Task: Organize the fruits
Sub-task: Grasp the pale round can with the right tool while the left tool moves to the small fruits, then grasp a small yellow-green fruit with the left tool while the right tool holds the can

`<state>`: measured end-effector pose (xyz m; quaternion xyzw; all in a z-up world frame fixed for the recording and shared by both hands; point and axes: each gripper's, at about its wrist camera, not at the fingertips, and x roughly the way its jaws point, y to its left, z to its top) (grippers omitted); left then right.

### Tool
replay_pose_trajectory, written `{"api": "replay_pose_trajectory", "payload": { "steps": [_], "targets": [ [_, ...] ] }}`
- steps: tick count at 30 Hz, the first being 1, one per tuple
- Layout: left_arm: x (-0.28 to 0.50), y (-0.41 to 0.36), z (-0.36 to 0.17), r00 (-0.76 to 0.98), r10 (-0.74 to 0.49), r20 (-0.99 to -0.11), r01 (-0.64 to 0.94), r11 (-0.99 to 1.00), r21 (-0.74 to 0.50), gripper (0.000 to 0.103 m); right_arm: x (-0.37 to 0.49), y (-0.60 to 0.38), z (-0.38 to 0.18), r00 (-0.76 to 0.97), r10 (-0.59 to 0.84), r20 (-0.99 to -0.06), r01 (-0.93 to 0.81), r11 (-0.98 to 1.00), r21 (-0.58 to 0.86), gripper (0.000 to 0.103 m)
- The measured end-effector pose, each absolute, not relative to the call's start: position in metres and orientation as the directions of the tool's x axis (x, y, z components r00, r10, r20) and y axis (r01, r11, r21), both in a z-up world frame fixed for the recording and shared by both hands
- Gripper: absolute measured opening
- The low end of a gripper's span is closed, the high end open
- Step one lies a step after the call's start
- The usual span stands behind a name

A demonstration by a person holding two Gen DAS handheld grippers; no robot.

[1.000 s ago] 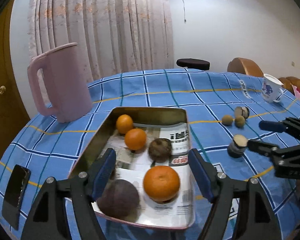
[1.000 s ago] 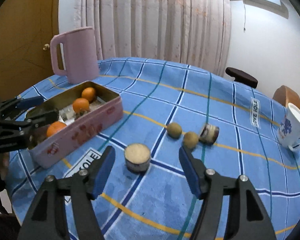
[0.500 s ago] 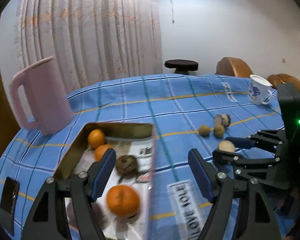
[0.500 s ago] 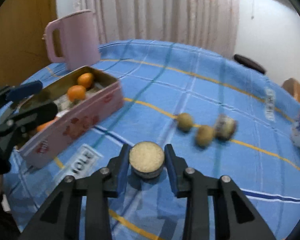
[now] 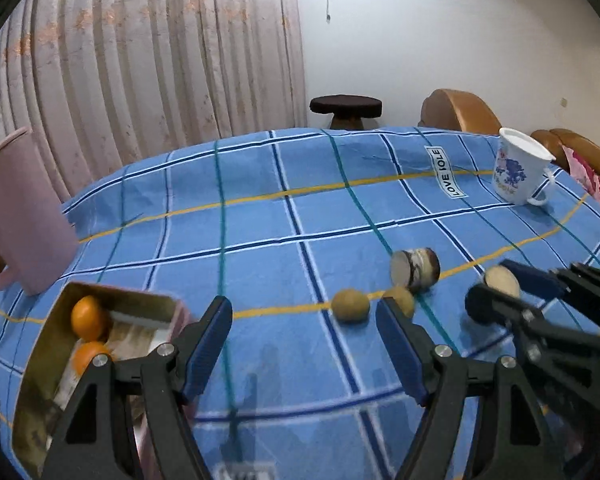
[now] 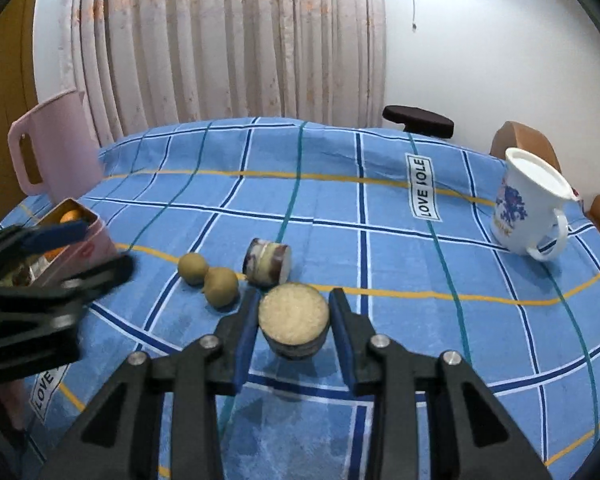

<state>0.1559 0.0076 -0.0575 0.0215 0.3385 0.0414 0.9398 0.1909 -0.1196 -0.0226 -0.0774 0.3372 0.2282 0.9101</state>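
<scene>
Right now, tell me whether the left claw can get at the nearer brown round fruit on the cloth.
Probably yes. The left claw is open and empty, and the brown fruit lies just ahead of it on bare tablecloth. The right claw, shut on the cut piece, is off to the side.

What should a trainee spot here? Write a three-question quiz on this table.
1. True or false: the left gripper is clamped on an orange.
2. The right gripper is shut on: A) the white mug, B) the pale-topped round object, C) the pink jug.
3. How many small brown fruits lie loose on the blue cloth?
Key: 1 false, it is open and empty; 2 B; 3 two.
</scene>
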Motion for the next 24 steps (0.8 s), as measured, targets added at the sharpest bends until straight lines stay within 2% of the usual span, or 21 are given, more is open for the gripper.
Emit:
{"api": "replay_pose_trajectory", "payload": {
  "steps": [4,7,9,17,20,24],
  "targets": [
    [0.170,0.009,-0.068,0.749,0.094,-0.656,-0.069,0.996,0.063,0.076,0.193,-0.123,-0.023,0.660,0.384,-0.646,-0.467,0.883,0.048,0.038],
    [0.175,0.009,-0.074,0.737,0.068,-0.673,-0.057,0.998,0.038,0.072,0.193,-0.123,-0.024,0.652,0.393,-0.649,-0.471,0.880,0.060,0.038],
    [0.180,0.010,-0.078,0.721,0.033,-0.692,-0.039,0.999,0.006,0.053,0.192,-0.123,-0.024,0.650,0.393,-0.650,-0.473,0.879,0.058,0.038],
    [0.192,0.005,-0.085,0.682,-0.060,-0.729,0.024,0.998,-0.060,0.052,0.192,-0.117,-0.025,0.652,0.370,-0.662,-0.473,0.880,0.026,0.038],
    [0.190,0.004,-0.084,0.685,-0.106,-0.721,0.059,0.994,-0.091,0.030,0.192,-0.117,-0.025,0.656,0.365,-0.661,-0.471,0.882,0.020,0.038],
    [0.186,0.003,-0.084,0.687,-0.118,-0.717,0.071,0.993,-0.095,0.028,0.192,-0.119,-0.024,0.662,0.362,-0.656,-0.465,0.885,0.020,0.038]
  ]
}}
